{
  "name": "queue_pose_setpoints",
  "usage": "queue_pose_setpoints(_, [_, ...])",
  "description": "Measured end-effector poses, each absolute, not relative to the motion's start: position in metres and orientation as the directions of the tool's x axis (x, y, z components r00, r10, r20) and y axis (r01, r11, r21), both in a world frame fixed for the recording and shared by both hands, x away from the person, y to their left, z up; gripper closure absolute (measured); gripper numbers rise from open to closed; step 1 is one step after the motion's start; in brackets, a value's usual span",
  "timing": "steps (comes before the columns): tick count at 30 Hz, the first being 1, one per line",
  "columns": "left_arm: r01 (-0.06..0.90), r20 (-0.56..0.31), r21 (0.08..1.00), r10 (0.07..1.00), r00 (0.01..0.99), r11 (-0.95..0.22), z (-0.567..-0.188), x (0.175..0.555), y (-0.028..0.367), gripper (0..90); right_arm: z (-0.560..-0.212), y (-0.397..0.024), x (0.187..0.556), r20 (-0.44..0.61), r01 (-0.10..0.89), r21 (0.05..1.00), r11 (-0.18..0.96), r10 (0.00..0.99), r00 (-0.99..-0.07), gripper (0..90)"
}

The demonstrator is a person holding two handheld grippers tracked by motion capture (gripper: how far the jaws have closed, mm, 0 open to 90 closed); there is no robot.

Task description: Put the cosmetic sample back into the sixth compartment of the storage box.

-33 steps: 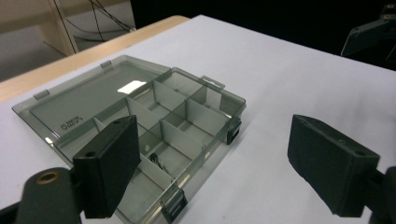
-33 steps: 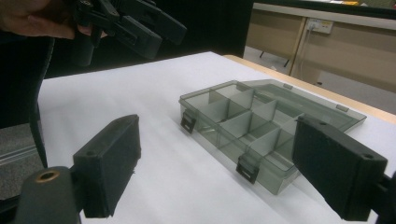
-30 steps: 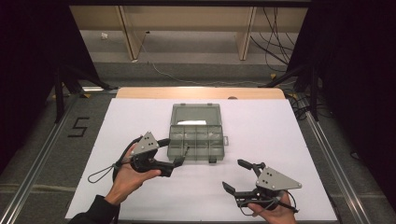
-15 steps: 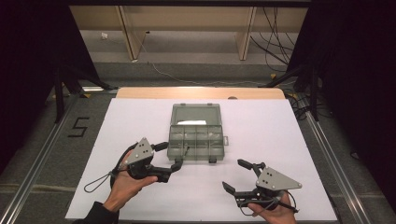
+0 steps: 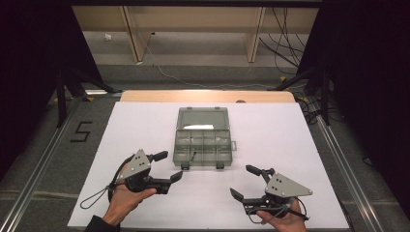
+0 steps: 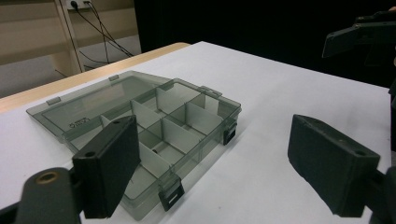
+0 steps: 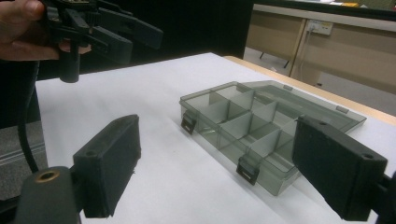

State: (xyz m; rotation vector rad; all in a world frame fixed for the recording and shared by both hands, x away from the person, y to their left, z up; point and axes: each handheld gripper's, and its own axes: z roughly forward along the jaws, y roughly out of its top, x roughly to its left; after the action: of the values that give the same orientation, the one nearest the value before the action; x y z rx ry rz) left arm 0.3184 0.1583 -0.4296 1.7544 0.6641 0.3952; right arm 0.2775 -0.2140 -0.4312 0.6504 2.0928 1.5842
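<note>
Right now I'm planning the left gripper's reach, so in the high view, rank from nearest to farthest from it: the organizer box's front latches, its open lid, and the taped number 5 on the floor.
From the left gripper:
1. Front latches, just right of its jaws, at the organizer box's near edge.
2. Open lid, lying flat beyond the compartments.
3. Taped number 5, off the table's left side.

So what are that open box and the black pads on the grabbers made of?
The compartment box looks like smoky see-through plastic, glossy: its dividers and the white tabletop show through its walls. The left gripper has matte black pads, probably rubber or dense foam, going by their dull, slightly rough faces.
</note>
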Motion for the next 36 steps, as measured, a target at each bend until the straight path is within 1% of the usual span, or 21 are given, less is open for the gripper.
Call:
queue_pose_setpoints(11, [0.222, -0.072, 0.96, 0.62, 0.781, -0.168, -0.436, 0.308, 0.163, 16.7, -0.431, -0.214, 0.277, -0.06, 0.106, 0.967, 0.234, 0.607, -0.792, 16.8])
queue_pose_setpoints(12, [0.217, -0.062, 0.96, 0.62, 0.782, -0.176, -0.437, 0.307, 0.163, 16.7, -0.431, -0.214, 0.277, -0.06, 0.106, 0.966, 0.234, 0.608, -0.792, 16.8])
queue_pose_setpoints(17, [0.22, -0.063, 0.959, 0.624, 0.779, -0.178, -0.44, 0.303, 0.163, 16.5, -0.43, -0.214, 0.276, -0.049, 0.122, 0.963, 0.241, 0.6, -0.798, 16.8])
queue_pose_setpoints(21, [0.227, -0.066, 0.957, 0.629, 0.775, -0.18, -0.442, 0.299, 0.164, 16.5, -0.431, -0.213, 0.276, -0.051, 0.114, 0.966, 0.23, 0.606, -0.794, 16.8])
queue_pose_setpoints(29, [0.207, -0.065, 0.965, 0.619, 0.782, -0.161, -0.442, 0.298, 0.168, 16.4, -0.43, -0.214, 0.276, -0.05, 0.119, 0.963, 0.241, 0.596, -0.801, 16.8])
queue_pose_setpoints(32, [0.198, -0.049, 0.964, 0.617, 0.785, -0.176, -0.442, 0.299, 0.168, 16.4, -0.43, -0.213, 0.276, -0.052, 0.113, 0.966, 0.233, 0.602, -0.797, 16.8])
queue_pose_setpoints(36, [0.201, -0.065, 0.967, 0.612, 0.788, -0.156, -0.443, 0.3, 0.167, 16.4, -0.43, -0.214, 0.276, -0.048, 0.118, 0.965, 0.236, 0.596, -0.802, 16.8])
